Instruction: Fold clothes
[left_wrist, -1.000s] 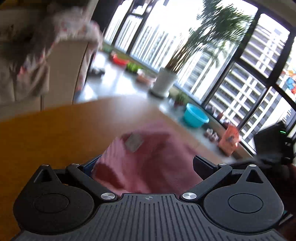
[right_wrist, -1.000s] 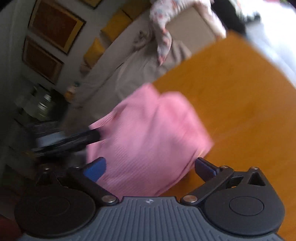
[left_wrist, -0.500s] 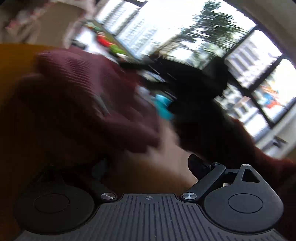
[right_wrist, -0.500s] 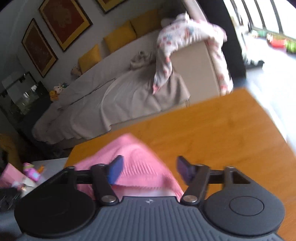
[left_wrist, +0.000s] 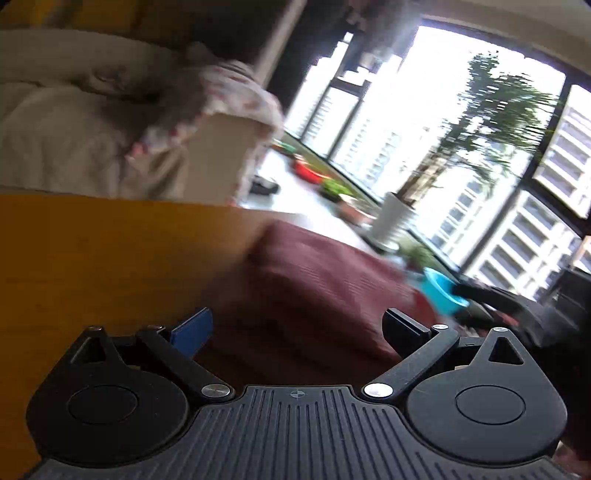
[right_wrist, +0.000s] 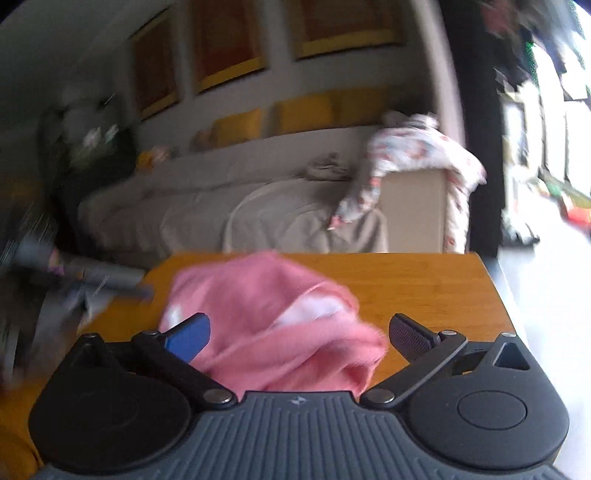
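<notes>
Right tool (right_wrist: 297, 334) jaws opening around the pink garment (right_wrist: 273, 317) on the table (right_wrist: 424, 284); left tool (left_wrist: 297, 332) wide.

Pink garment (right_wrist: 273, 317) heaped mid-table, bare wooden table (right_wrist: 424, 280) around it

Left claw (left_wrist: 297, 328) comes up matte black: a ribbed grey-black housing, two round discs at either side, silver screw heads on the angled linkage arms, one blue finger pad (left_wrist: 192, 329) and one black. Right claw (right_wrist: 297, 334) matches it, a small emblem stamped mid-housing, black pad ribbed.
</notes>
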